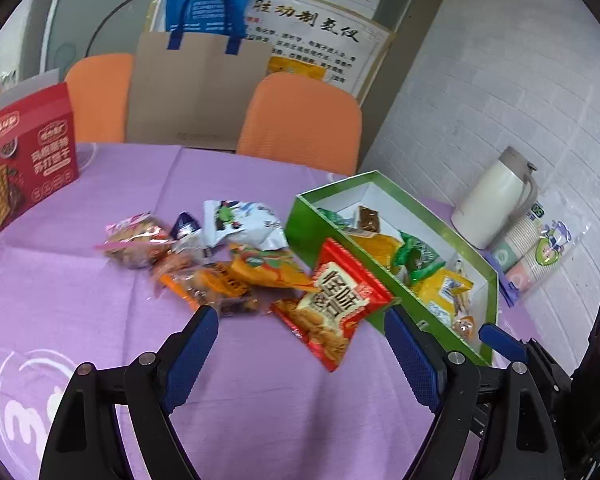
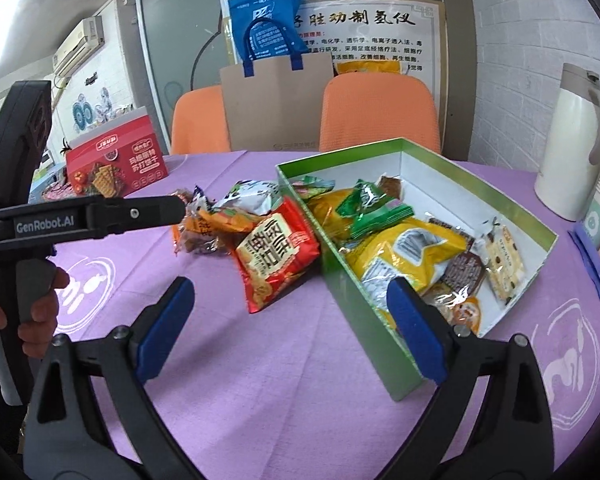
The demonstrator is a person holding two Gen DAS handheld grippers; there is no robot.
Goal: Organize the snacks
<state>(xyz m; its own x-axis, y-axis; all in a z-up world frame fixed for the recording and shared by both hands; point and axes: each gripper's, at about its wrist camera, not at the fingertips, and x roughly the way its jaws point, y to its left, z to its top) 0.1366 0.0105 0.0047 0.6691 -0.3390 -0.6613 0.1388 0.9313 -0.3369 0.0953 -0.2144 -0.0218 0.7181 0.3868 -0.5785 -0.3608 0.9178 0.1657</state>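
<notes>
Both claws spread wide, holding nothing: left gripper (image 1: pixel 300 332) hovers over the purple tablecloth (image 1: pixel 80 300) just short of the red snack packet (image 1: pixel 332 300), which leans against the green box (image 1: pixel 380 280) outer wall. Right gripper (image 2: pixel 290 308) hangs near the box's near corner (box (image 2: pixel 352 300) already holds yellow and green packets). Loose snack pile (image 1: pixel 204 252) sits left of the box. White thermos (image 2: pixel 572 144) stands beyond it.

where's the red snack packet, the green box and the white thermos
red snack packet (image 2: pixel 274 254), right wrist view, middle of its front
green box (image 2: pixel 364 316), right wrist view, near outer wall
white thermos (image 1: pixel 486 200), left wrist view, middle of its body
</notes>
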